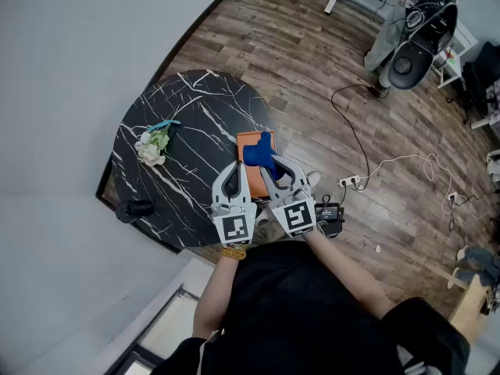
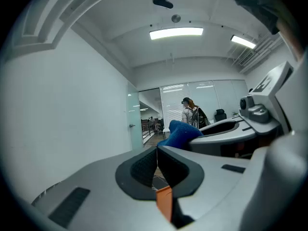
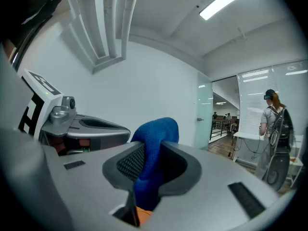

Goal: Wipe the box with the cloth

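Here the right gripper [image 3: 147, 165] is clamped on the blue cloth [image 1: 258, 155], which bunches up between its jaws. In the head view the cloth sits over the orange box [image 1: 248, 138] at mid-frame, near the right edge of the black marbled table [image 1: 187, 100]. The left gripper [image 2: 157, 163] alongside is fully closed and empty. White flowers [image 1: 151, 146] lie at the table's left.

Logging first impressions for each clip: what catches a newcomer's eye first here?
The bright blue cloth pinched in the right claw stands out, over an orange box near the right edge of the round black marble table. The left claw sits shut and empty beside it; a white flower bunch lies at the table's left.
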`<state>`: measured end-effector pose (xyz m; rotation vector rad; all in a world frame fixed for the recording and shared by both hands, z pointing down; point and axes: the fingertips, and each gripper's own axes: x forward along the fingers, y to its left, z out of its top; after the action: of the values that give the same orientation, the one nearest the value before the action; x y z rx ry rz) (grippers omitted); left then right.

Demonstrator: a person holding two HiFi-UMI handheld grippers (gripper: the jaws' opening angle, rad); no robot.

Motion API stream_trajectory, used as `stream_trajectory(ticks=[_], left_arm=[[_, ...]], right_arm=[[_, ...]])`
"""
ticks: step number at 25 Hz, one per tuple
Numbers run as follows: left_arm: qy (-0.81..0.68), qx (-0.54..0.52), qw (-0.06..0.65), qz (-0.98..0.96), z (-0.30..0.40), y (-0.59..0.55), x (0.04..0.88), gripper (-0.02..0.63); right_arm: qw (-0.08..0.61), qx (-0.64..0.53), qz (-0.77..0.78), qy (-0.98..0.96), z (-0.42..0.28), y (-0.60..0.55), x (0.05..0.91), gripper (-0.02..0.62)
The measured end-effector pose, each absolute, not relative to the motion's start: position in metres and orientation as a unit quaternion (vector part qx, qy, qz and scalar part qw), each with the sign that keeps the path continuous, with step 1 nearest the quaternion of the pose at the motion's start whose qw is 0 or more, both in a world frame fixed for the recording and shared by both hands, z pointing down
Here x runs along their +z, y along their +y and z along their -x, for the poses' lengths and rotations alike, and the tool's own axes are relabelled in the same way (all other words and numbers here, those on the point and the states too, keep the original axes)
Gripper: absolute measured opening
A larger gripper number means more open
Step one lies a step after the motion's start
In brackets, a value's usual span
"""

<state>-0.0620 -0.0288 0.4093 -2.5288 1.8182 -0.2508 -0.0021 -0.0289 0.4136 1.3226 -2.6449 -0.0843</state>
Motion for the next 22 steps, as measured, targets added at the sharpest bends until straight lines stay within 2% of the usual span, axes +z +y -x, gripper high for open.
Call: stream_trajectory(ticks=[9, 22], left_arm=[[0.587, -0.086, 0.001, 0.805, 0.072, -0.022, 0.42, 0.006], [0.542, -0.108, -0.03, 0.833, 0.073, 0.0, 0.453, 0.008]], right_arm=[[0.121, -0.021, -0.427, -0.896, 0.016, -0.023, 0.429, 0.074], [0.24, -0.035, -0.36, -0.901, 0.018, -0.074, 0.509, 0.074]])
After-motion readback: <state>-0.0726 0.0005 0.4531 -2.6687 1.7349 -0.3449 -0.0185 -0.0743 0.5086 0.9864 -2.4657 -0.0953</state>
